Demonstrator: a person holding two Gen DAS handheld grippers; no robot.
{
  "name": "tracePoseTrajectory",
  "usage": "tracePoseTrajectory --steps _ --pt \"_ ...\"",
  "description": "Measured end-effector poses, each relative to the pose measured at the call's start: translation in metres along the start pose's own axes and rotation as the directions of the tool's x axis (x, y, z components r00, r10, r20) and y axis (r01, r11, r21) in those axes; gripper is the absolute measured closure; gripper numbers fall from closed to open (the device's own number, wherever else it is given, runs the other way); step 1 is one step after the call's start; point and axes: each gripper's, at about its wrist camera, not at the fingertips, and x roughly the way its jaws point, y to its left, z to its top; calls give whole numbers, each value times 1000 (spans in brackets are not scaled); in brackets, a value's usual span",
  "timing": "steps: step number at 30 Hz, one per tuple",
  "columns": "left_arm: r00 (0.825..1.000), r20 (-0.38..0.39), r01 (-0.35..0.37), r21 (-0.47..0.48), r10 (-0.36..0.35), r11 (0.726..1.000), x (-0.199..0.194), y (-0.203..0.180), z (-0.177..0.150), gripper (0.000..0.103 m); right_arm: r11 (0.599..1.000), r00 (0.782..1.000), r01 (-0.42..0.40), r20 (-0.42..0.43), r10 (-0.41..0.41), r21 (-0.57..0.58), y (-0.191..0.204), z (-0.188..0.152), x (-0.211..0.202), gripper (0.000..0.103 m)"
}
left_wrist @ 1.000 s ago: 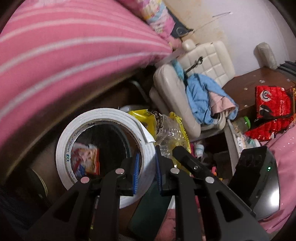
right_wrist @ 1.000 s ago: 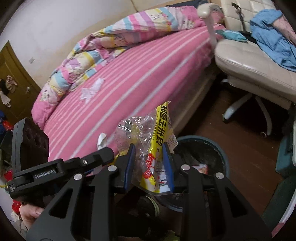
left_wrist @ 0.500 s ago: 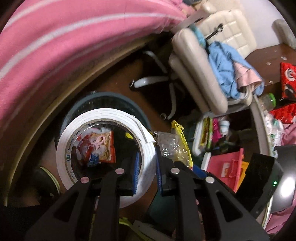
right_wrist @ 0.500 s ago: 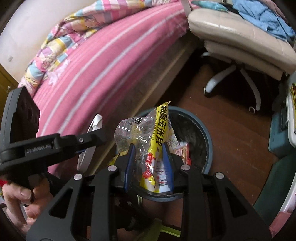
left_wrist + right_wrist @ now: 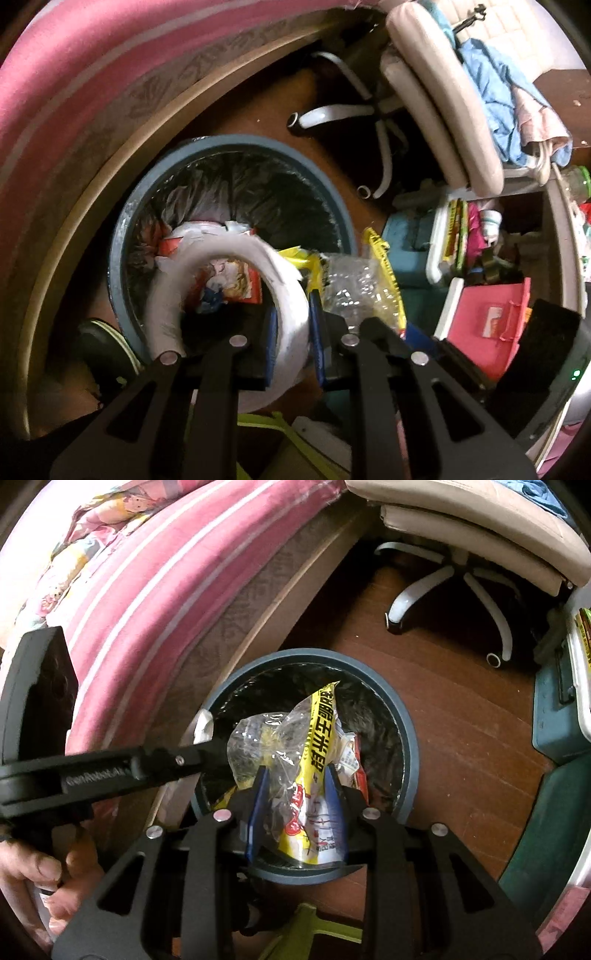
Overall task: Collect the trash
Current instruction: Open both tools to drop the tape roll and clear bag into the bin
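While both hang over the bin (image 5: 410, 760), the left gripper (image 5: 291, 334) pinches a white tape roll (image 5: 288, 291), and the right gripper (image 5: 295, 805) clamps a crumpled clear-and-yellow wrapper (image 5: 314, 746).

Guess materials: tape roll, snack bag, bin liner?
Tape roll: matte white, thick wall, likely foam tape. Snack bag: thin clear-and-yellow printed plastic film, crinkled and glossy. Bin liner: thin black plastic film, wrinkled with shiny folds, inside the trash bin, apparently hard matte plastic.
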Motion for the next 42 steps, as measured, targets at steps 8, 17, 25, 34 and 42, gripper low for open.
tracePoseTrajectory --steps 8,17,25,34,42 --pt "998 -29 -50 -30 49 998 11 7 5 57 999 999 22 -29 -21 45 -4 2 14 64" --pt "996 -26 -88 -21 88 996 9 5 5 40 996 997 61 -47 -58 64 -5 4 20 56" --pt "993 -21 -117 -1 117 993 8 2 4 27 997 998 64 -26 -62 50 -1 4 14 47" --pt "974 -19 -222 86 225 971 14 -9 2 19 996 997 72 -41 -69 56 -1 -2 16 42" --pt "961 16 -275 201 277 940 16 -31 -1 18 995 997 73 -40 -70 74 -11 -12 13 41"
